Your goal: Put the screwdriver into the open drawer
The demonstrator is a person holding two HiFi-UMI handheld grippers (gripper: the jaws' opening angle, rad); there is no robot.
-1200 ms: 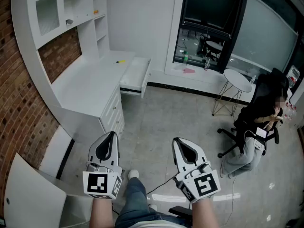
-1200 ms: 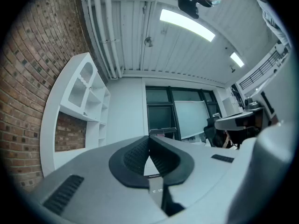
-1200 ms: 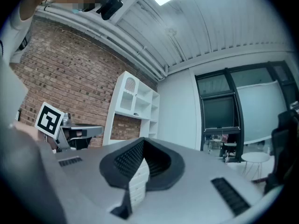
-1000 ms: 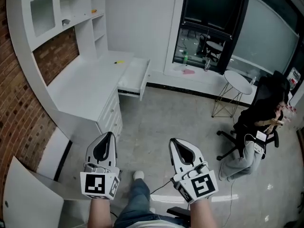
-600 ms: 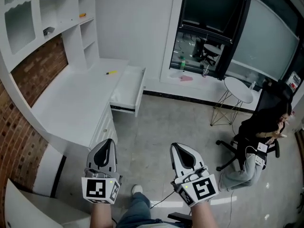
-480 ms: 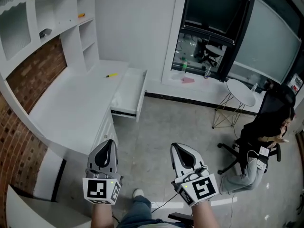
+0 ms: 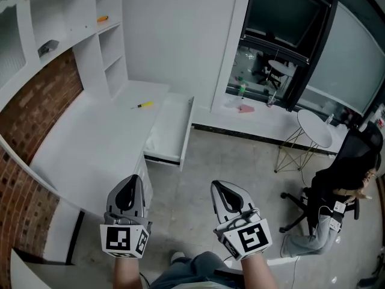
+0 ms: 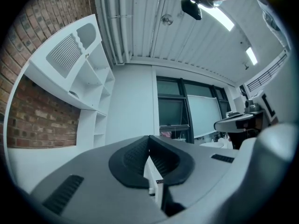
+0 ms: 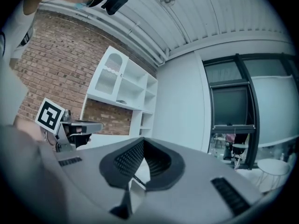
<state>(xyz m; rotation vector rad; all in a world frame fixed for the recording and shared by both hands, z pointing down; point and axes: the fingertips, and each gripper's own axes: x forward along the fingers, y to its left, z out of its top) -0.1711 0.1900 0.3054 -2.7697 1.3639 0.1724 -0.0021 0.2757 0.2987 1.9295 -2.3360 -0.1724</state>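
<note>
The screwdriver, with its yellow handle, lies on the white worktop, well ahead of the left tongs and apart from both pairs. Just beside it, the open drawer juts from the worktop's edge, ahead of the gap between the left tongs and the right tongs. Both pairs are held side by side above the grey floor, pointing toward the worktop. Each pair has its tips pressed together with nothing between them.

Beyond the screwdriver, white shelves rise from the worktop, and a small orange thing sits on one. A brick wall runs left of the left tongs. Far to the right of the right tongs stand a round side table and a person seated on a black chair.
</note>
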